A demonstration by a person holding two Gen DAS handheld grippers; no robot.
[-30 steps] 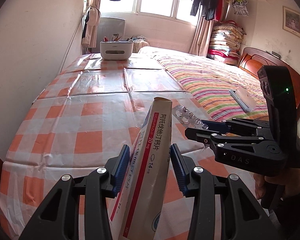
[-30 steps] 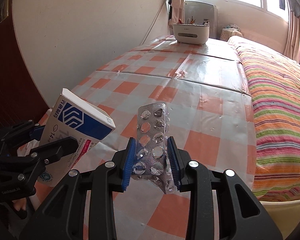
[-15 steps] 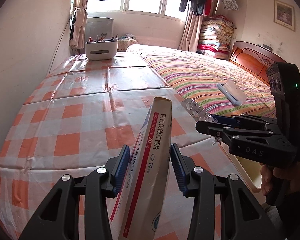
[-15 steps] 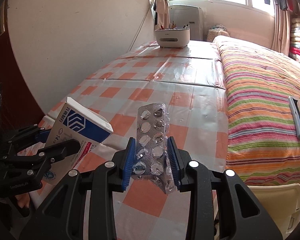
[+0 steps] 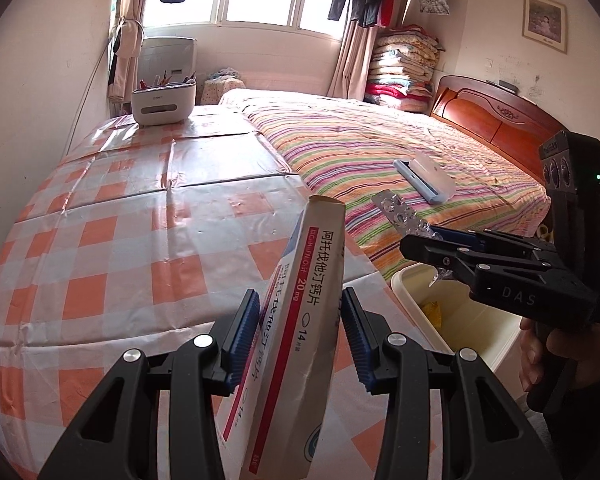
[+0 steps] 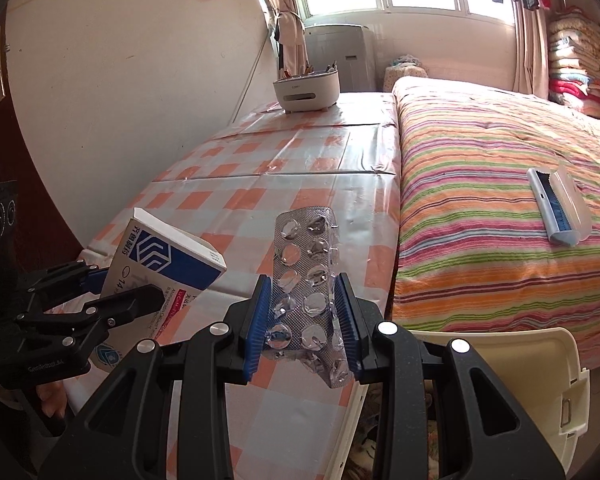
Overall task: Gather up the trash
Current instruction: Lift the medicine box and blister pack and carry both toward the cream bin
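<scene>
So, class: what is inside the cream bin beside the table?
Inside the bin a yellow scrap shows; the right claw and table edge hide the rest.

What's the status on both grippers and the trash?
Left gripper shut on medicine box. Right gripper shut on empty blister pack. Cream bin open below right gripper. Nothing in the way.

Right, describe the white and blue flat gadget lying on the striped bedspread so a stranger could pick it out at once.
Start at the big bed with the rainbow-striped bedspread beside the orange-checked table. Out on the open middle of that bedspread lies a flat, oblong white plastic gadget with a pale blue edge, alone. It is the only hard, plain-coloured thing on the stripes; the folded quilts are stacked off by the window.
</scene>
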